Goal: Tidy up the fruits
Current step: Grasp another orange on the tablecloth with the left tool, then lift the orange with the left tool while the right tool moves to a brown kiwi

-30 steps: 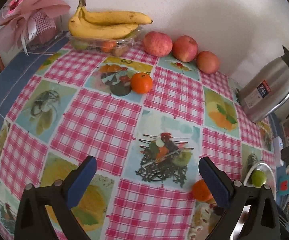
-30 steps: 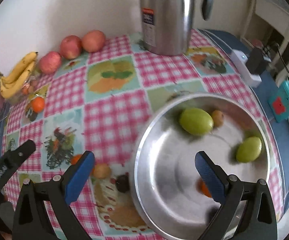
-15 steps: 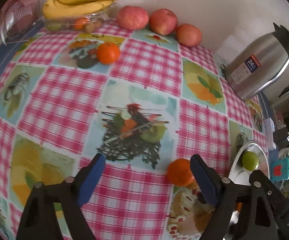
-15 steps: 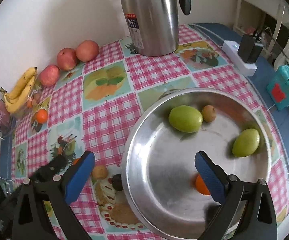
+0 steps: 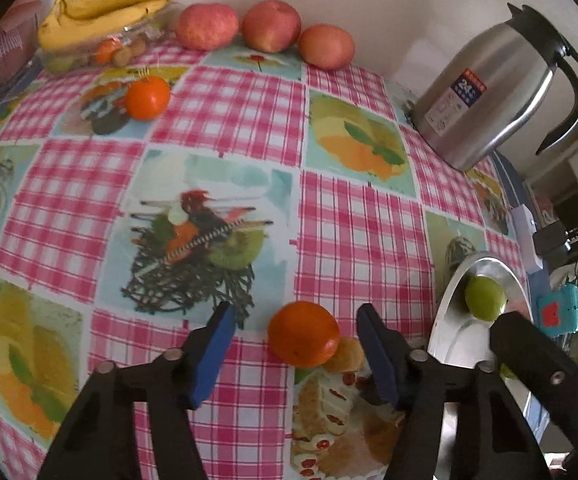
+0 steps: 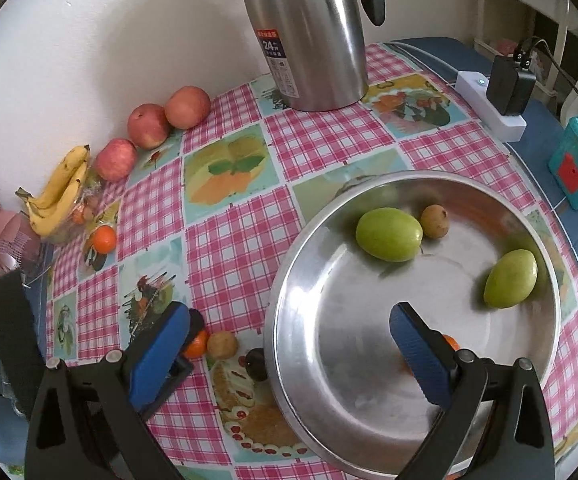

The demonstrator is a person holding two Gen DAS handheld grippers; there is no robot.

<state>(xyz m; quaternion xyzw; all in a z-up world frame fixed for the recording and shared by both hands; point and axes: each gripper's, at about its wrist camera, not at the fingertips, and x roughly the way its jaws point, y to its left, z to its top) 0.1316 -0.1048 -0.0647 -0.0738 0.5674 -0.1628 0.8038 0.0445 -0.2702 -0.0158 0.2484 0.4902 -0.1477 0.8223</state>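
An orange (image 5: 303, 334) lies on the checked tablecloth between the blue pads of my left gripper (image 5: 295, 350). Its jaws are closing, with a gap still showing on each side of the fruit. A small brown fruit (image 5: 347, 354) touches the orange on the right, and a dark fruit (image 6: 257, 362) lies beside it. My right gripper (image 6: 289, 354) hangs open over the near rim of a steel bowl (image 6: 289, 280), holding nothing. In the bowl are two green fruits (image 6: 389, 234) (image 6: 511, 278), a small brown fruit (image 6: 435, 221) and an orange (image 6: 449, 342) half hidden by the right finger.
A steel kettle (image 6: 309, 32) stands at the back by the wall. Three apples (image 5: 271, 24), bananas (image 5: 109, 4) on a clear tray and another orange (image 5: 147, 98) sit far left. A power strip (image 6: 489, 108) and teal device (image 6: 577, 164) lie right of the bowl.
My left gripper has moved right and down onto the orange near the bowl, and its jaws have narrowed around it. The right gripper has stayed over the bowl, tilting slightly.
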